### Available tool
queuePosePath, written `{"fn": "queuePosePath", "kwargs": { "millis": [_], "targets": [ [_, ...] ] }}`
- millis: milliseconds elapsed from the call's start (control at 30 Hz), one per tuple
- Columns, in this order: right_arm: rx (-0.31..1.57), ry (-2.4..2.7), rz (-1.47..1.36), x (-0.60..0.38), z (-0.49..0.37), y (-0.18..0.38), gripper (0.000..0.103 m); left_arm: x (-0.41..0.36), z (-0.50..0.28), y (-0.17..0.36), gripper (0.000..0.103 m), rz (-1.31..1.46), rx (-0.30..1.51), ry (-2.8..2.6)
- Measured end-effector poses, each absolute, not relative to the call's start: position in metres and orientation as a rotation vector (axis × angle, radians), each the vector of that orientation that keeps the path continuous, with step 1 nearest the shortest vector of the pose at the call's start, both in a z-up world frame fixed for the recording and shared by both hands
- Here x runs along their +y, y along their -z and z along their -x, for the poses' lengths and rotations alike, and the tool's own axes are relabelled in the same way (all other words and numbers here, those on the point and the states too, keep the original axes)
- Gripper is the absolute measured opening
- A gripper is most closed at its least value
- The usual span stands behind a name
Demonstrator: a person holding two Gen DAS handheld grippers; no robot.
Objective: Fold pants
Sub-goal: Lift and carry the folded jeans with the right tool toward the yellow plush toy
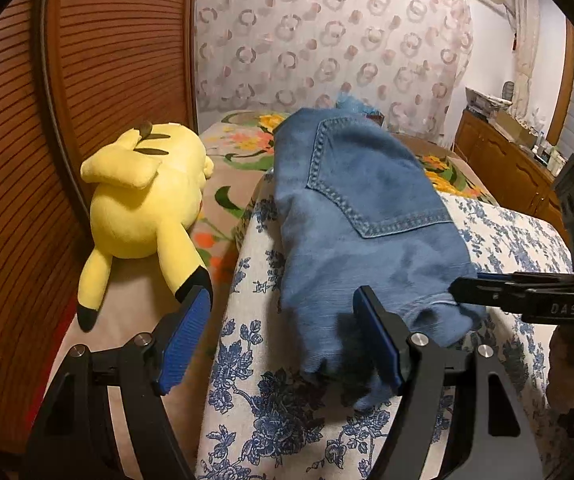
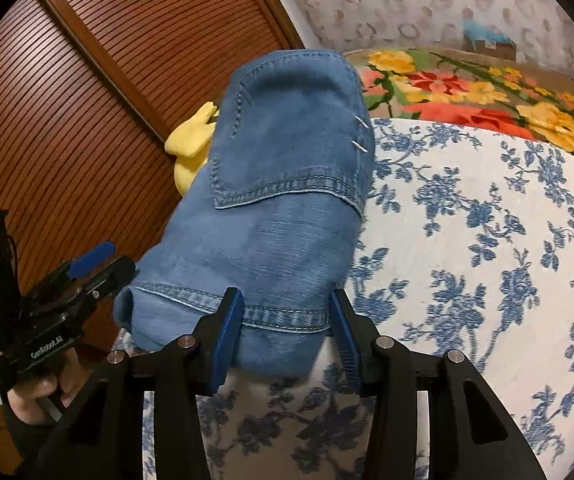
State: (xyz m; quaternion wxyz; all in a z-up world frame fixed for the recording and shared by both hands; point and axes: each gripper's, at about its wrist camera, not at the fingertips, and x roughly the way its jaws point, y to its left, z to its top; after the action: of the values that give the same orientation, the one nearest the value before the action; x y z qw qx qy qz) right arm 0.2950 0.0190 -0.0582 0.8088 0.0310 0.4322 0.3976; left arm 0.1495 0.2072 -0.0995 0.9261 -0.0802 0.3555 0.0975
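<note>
The folded pants (image 1: 363, 216) lay as a compact blue denim bundle on a white cover with blue flowers (image 1: 271, 412), filling the middle of the left wrist view, back pocket uppermost and a hem at the near end. In that view the left tongs (image 1: 283, 340) stood spread at the bottom of the frame, one blue pad over the cover's edge and the other against the bundle's near corner, pinching nothing. The right tongs (image 2: 287, 340) sat low in the middle of the right wrist view, parted, with the hemmed end of the pants between the pads; whether the pads pressed the cloth could not be told. A yellow plush toy (image 1: 147, 208) lay left of the pants beside a slatted wooden door (image 1: 119, 52). A bright flowered blanket (image 2: 467, 92) showed at the upper right.
</note>
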Motion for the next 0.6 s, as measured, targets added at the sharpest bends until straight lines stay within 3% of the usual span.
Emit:
{"fn": "queuePosePath", "kwargs": {
  "millis": [100, 400, 600],
  "targets": [
    [0.948, -0.892, -0.129, 0.02, -0.295, 0.058, 0.038, 0.21, -0.145, 0.092, 0.075, 0.167, 0.71, -0.208],
    [0.909, -0.906, -0.062, 0.037, -0.276, 0.052, 0.038, 0.209, -0.127, 0.073, 0.075, 0.151, 0.672, -0.23],
    [0.786, -0.816, 0.023, 0.02, -0.248, 0.039, 0.039, 0.196, -0.119, 0.067, 0.075, 0.143, 0.659, -0.21]
  ]
}}
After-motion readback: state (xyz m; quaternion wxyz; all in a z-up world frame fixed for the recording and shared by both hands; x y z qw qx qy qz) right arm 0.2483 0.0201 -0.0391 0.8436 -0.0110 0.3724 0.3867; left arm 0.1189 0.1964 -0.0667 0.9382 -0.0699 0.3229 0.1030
